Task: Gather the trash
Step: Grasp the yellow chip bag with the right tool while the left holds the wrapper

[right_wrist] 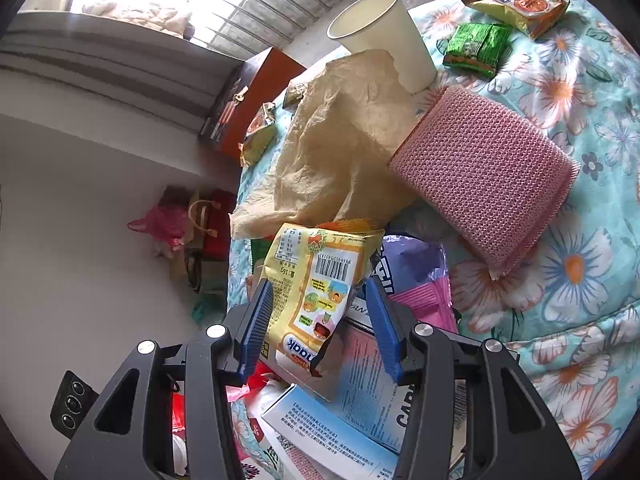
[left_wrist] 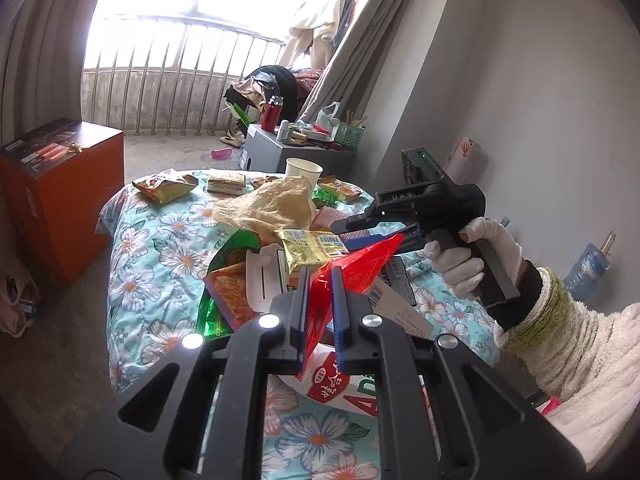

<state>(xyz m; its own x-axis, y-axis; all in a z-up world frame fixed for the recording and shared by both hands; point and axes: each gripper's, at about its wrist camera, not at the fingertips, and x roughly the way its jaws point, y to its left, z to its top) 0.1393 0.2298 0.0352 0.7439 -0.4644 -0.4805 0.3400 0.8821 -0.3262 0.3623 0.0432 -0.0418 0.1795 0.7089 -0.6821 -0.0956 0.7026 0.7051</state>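
My left gripper [left_wrist: 320, 274] is shut on a red plastic bag [left_wrist: 360, 264] and holds it up over a pile of wrappers on the floral bedspread [left_wrist: 160, 240]. My right gripper [right_wrist: 320, 284] is open, its blue fingers on either side of a yellow snack packet [right_wrist: 320, 276] that lies on the pile; the fingers do not pinch it. The right gripper also shows in the left wrist view [left_wrist: 400, 236], just beyond the red bag, held by a white-gloved hand. The yellow packet [left_wrist: 308, 248] lies under its tips.
On the bedspread lie a crumpled tan paper bag [right_wrist: 340, 140], a white paper cup [right_wrist: 384, 36], a pink knitted pad [right_wrist: 488, 176], green [right_wrist: 476, 44] and orange [right_wrist: 520, 2] snack packets, and paper boxes [right_wrist: 340, 432]. An orange box [left_wrist: 60, 184] stands left; a cluttered grey cabinet [left_wrist: 296, 148] behind.
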